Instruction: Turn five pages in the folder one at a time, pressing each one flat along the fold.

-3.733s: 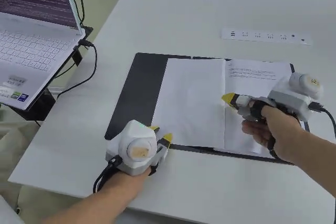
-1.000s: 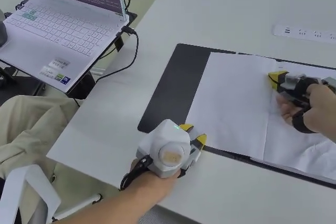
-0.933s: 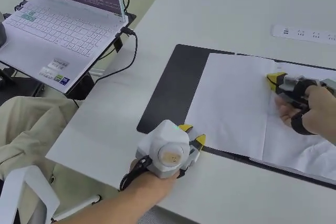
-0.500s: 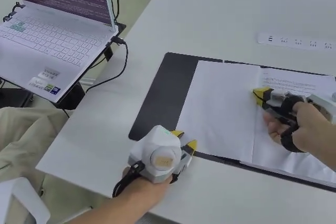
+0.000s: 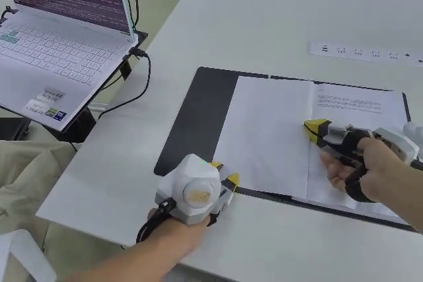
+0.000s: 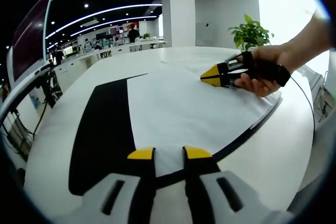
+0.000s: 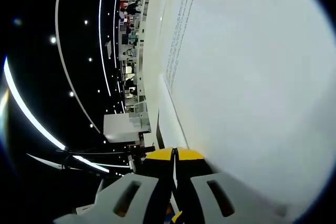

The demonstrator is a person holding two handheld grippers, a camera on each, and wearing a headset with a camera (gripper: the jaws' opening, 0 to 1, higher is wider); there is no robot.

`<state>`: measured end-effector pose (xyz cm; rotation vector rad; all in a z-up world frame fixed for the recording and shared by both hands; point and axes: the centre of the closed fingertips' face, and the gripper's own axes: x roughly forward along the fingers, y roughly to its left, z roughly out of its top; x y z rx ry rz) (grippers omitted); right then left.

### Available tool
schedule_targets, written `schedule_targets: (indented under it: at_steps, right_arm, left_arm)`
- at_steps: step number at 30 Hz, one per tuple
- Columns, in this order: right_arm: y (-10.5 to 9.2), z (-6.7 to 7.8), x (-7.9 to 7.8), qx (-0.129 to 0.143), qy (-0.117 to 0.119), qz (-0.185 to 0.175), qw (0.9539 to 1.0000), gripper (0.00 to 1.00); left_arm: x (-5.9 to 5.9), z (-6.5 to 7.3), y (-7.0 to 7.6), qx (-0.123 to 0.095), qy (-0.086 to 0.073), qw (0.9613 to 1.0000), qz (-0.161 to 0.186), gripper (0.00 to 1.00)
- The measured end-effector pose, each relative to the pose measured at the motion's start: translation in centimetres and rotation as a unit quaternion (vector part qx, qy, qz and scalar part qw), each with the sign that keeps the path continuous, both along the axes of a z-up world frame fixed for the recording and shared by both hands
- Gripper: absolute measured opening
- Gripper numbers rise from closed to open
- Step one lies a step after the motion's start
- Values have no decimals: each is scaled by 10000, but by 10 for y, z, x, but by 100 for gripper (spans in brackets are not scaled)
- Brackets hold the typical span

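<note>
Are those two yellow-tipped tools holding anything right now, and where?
Nothing is held. The right gripper, jaws shut, rests its tip on the page near the fold; the left gripper sits slightly open at the near edge of the folder.

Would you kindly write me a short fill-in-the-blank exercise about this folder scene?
1. The right gripper rests at the fold with its jaws ___.
2. The folder lies open, and its cover is coloured ___.
3. In the head view, the laptop stands to the ___ of the folder.
4. In the head view, the printed page lies to the ___ of the fold.

Missing words: shut; black; left; right.
</note>
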<state>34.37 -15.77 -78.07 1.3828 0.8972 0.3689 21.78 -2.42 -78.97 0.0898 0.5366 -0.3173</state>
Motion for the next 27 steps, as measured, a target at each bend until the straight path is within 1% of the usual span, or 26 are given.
schedule_targets:
  at_steps: [9,12,16,24,27]
  right_arm:
    - [0,-1,-20,-19,-12,127,9999,0]
    - [0,-1,-24,-14,-11,183,9998,0]
    - [1,1,-34,-76,-38,294,9995,0]
    - [2,0,-54,-102,-30,414,9991,0]
    - [2,-1,-65,-152,-40,526,9985,0]
  left_arm:
    - [-1,0,0,-12,32,10000,19,19]
    - [0,0,0,-34,48,10000,43,19]
    - [-1,1,0,-33,24,10000,35,19]
    - [-1,2,0,-34,-25,10000,19,19]
    - [-2,2,0,-37,-34,10000,16,19]
